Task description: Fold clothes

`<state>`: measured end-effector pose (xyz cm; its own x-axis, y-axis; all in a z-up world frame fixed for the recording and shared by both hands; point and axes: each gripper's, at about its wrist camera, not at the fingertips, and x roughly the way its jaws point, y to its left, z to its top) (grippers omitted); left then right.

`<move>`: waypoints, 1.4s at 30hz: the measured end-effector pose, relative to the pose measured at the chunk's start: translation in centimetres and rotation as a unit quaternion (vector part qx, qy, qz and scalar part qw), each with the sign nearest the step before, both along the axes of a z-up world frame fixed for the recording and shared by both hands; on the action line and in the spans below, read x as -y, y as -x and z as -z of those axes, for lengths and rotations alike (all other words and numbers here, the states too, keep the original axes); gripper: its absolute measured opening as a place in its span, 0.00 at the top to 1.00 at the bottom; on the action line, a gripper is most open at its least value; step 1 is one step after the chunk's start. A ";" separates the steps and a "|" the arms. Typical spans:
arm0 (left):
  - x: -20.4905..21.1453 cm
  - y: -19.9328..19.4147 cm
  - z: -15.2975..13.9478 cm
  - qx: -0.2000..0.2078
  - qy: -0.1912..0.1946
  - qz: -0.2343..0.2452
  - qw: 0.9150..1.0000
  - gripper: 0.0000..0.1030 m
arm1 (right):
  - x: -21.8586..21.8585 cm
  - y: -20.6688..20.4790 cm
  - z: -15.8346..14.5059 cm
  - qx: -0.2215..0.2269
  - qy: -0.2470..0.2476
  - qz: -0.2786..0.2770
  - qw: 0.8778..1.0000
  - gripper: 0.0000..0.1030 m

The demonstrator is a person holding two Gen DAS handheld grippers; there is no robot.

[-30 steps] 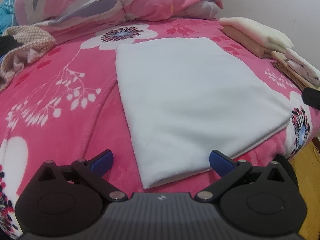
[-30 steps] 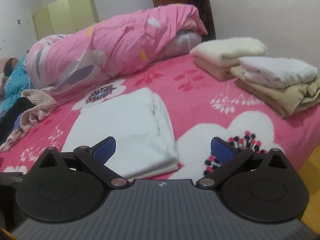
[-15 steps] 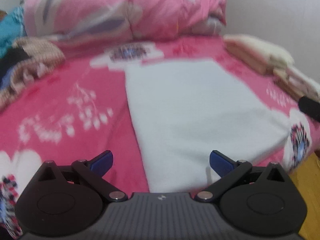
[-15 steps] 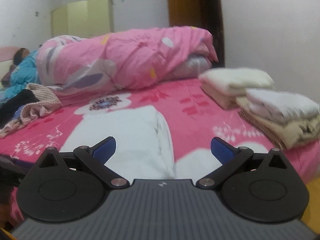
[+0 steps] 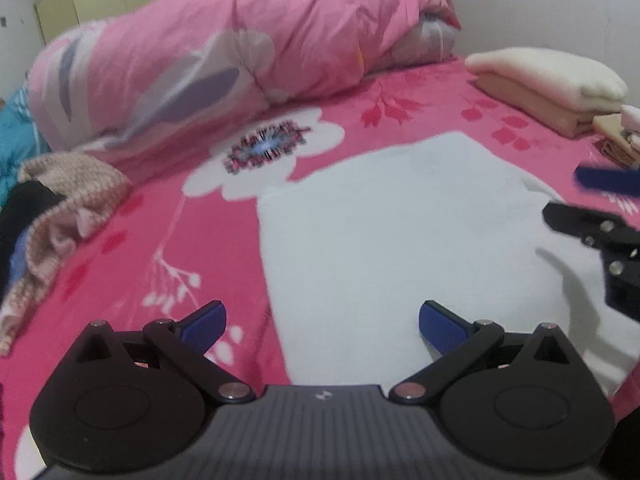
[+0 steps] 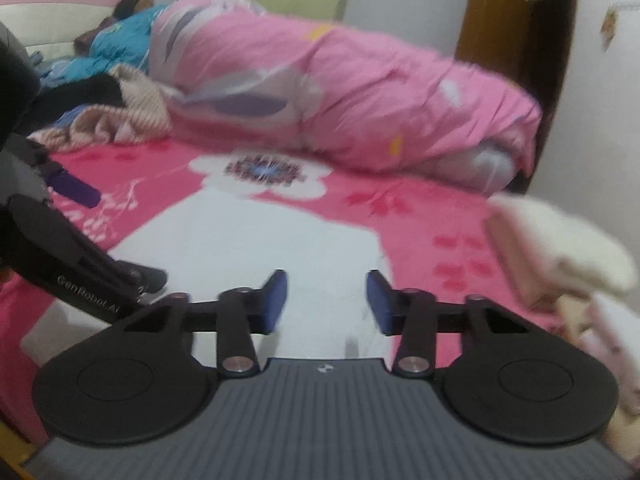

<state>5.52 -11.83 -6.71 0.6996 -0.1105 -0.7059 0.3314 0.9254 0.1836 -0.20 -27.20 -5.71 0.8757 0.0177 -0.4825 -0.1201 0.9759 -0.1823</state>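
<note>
A white folded cloth (image 5: 400, 240) lies flat on the pink flowered bedspread (image 5: 120, 248). My left gripper (image 5: 322, 322) is open and hovers over the cloth's near left edge, with nothing between its fingers. My right gripper (image 6: 327, 300) is open with a narrower gap, low over the near right part of the white cloth (image 6: 260, 248). Each gripper shows in the other's view: the right gripper (image 5: 564, 196) at the right edge, the left gripper (image 6: 126, 236) at the left edge. Both views are blurred.
A rolled pink quilt (image 5: 248, 52) runs along the far side of the bed. Folded cream and tan stacks (image 5: 548, 84) sit at the right. A heap of unfolded clothes (image 5: 52, 208) lies at the left. A brown door (image 6: 516, 40) stands behind.
Both grippers have moved lower and closer over the white cloth and turned toward each other. The right gripper's fingers have narrowed from wide open. The left gripper's fingers stay wide.
</note>
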 end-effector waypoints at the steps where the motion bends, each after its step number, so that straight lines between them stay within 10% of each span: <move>1: -0.1 -0.2 0.3 -0.006 0.005 -0.003 1.000 0.00 | 0.3 -0.5 0.7 -0.019 -0.007 -0.005 1.000 0.75; 10: -0.9 -1.4 0.8 -0.038 0.039 -0.023 0.998 0.00 | 2.3 -2.1 -0.6 -0.058 -0.079 -0.025 0.995 0.86; 42: -0.9 -1.8 0.5 -0.053 0.047 -0.029 0.997 0.00 | 3.6 -9.5 2.6 -0.111 -0.059 -0.014 0.992 0.87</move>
<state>7.30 -10.91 -7.17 0.6284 -0.1409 -0.7650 0.2903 0.9549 0.0625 9.30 -30.80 -8.26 0.7469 0.1090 -0.6559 -0.1723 0.9845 -0.0325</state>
